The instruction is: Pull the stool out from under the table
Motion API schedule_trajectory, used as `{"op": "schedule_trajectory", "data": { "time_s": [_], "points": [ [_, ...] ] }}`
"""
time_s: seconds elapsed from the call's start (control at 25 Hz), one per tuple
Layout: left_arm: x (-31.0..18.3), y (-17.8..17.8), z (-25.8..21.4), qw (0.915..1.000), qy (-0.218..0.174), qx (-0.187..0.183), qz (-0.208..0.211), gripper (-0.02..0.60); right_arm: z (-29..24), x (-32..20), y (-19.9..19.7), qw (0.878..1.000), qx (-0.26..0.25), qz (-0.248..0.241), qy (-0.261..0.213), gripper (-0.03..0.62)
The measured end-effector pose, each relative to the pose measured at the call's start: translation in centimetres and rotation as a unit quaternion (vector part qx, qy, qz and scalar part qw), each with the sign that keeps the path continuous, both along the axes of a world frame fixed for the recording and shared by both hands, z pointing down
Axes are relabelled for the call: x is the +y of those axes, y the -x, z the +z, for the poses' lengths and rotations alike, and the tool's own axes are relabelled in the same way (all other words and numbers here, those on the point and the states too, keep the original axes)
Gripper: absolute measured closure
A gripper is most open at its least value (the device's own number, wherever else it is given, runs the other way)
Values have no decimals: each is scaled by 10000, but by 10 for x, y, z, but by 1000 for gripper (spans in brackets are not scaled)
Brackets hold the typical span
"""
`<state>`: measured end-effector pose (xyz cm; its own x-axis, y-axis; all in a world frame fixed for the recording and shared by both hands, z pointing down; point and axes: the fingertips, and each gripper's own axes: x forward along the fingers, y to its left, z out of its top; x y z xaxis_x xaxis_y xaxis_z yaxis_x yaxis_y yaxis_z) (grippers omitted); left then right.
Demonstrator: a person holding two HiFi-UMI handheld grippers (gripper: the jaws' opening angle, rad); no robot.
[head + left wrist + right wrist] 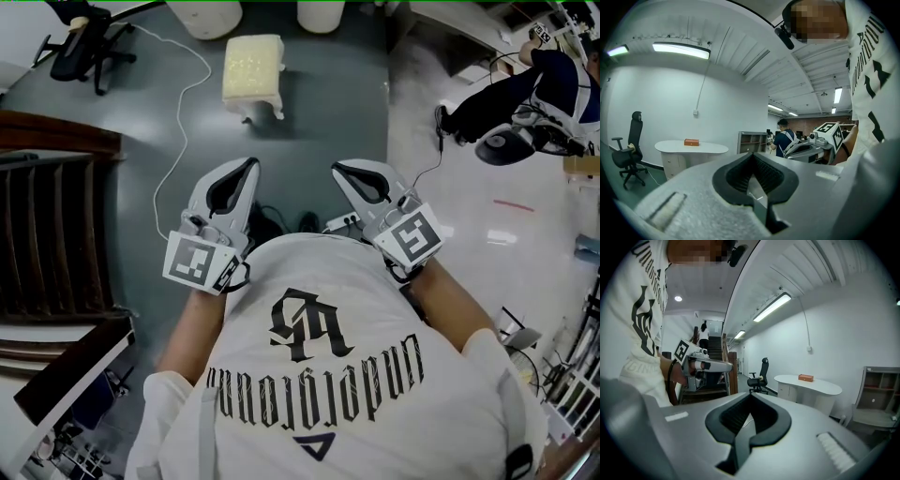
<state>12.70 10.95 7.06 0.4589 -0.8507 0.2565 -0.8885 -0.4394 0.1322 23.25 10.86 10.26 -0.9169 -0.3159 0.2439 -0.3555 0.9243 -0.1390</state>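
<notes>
- Finding the cream padded stool [253,67] upright on its legs on the open grey floor [319,122], near the top of the head view, well apart from both grippers and touching neither.
- Reading its seat as uncovered, with two white rounded shapes [208,15] just beyond it at the top edge, possibly the table's bases, though not telling for certain.
- Spotting the white table [708,149] across the room in the left gripper view, carrying a small orange box [691,142]; showing no stool in either gripper view.
- Holding the left gripper [248,167] close in front of the chest, jaws pressed together with nothing between them.
- Holding the right gripper [337,171] beside it at the same height, jaws likewise closed on nothing.
- Judging the pulling as looking done, going by the stool standing free on bare floor with no tabletop over it; seeing nothing left beyond perhaps drawing it further out.
- Noting, further out, a black office chair [84,42] at the upper left, a thin white cable [178,131] snaking over the floor, and dark wooden stairs [52,234] along the left side.
</notes>
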Motion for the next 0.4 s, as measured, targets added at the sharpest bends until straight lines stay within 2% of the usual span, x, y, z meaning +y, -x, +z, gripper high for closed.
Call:
{"op": "schedule_trajectory", "data": {
  "time_s": [0.4],
  "points": [
    [2,-2,-2,10000,-46,-20,39,574,-1,3,1,10000,-10,0,-34,592]
  ]
}}
